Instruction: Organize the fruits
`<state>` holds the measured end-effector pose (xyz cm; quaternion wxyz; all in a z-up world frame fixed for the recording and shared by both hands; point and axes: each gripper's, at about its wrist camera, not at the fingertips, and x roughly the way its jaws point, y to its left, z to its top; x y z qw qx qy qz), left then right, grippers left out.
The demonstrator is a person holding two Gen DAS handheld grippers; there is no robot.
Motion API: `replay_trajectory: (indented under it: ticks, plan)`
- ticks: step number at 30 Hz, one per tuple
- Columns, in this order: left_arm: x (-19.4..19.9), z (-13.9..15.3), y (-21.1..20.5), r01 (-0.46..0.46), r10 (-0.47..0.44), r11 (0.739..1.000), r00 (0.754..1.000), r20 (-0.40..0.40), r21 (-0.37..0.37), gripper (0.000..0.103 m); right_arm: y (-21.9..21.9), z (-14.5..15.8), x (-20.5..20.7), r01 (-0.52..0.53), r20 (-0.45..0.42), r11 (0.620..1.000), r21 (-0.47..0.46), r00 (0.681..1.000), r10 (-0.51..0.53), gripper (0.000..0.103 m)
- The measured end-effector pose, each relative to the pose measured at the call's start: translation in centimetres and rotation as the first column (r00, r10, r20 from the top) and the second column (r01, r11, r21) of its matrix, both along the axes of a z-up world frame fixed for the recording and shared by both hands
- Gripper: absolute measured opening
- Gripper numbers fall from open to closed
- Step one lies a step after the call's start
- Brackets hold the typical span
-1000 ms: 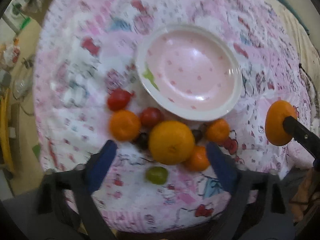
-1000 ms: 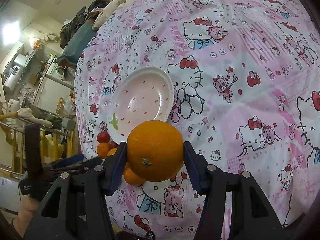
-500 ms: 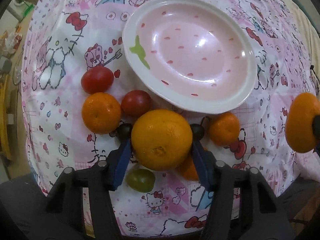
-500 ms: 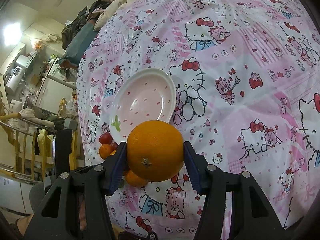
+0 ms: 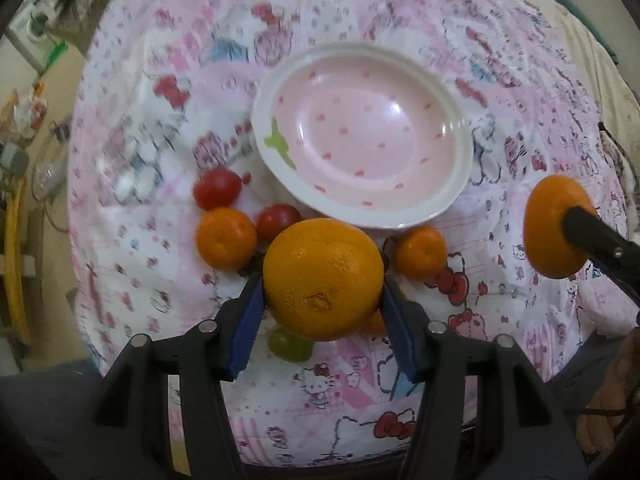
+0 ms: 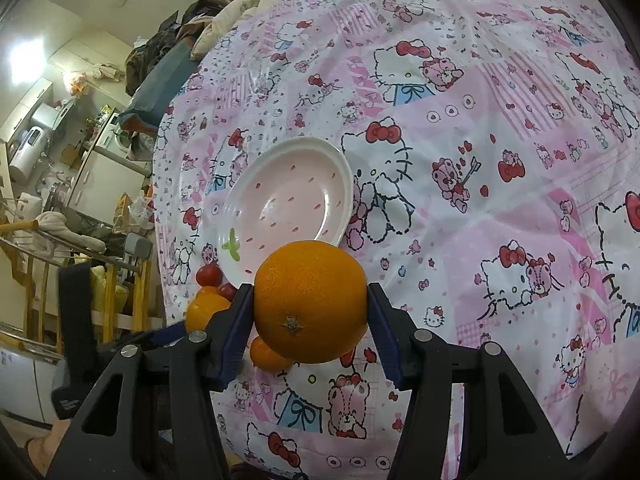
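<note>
Left gripper (image 5: 322,286) closed—clamping big orange (image 5: 322,278), lifted

Glossy pink-and-white ceramic plate (image 5: 360,136) gleams beyond the gripper; dimpled, waxy big orange (image 5: 322,278) sits on smooth printed pink cloth (image 6: 480,160).

**Right gripper holds a large orange over the patterned cloth**

The right gripper (image 6: 310,320) has its blue pads pressed on both sides of a large orange (image 6: 311,301), stem end facing the camera. Beyond it, a pink plate (image 6: 286,204) with red dashes lies empty on the pink cartoon-print cloth (image 6: 480,160). Left of the orange, near the cloth's edge, sit small tomatoes (image 6: 209,275) and smaller oranges (image 6: 206,308). A cluttered room lies at far left.
</note>
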<state>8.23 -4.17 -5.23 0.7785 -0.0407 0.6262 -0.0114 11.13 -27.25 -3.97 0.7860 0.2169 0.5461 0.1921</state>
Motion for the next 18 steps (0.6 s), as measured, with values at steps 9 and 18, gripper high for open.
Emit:
replay_trajectory:
  ticks: [9, 18]
  plan:
    - [1.6, 3.1, 2.5, 0.021, -0.027, 0.998, 0.993, 0.114, 0.056, 0.053, 0.0, 1.7, 0.4, -0.009, 0.051, 1.0, 0.006, 0.999, 0.008, 0.058]
    - [5.4, 3.2, 3.7, 0.013, -0.02, 0.999, 0.993, 0.12, 0.052, 0.053, 1.2, 2.4, 3.1, -0.035, 0.093, 0.999, -0.005, 0.995, 0.035, 0.058]
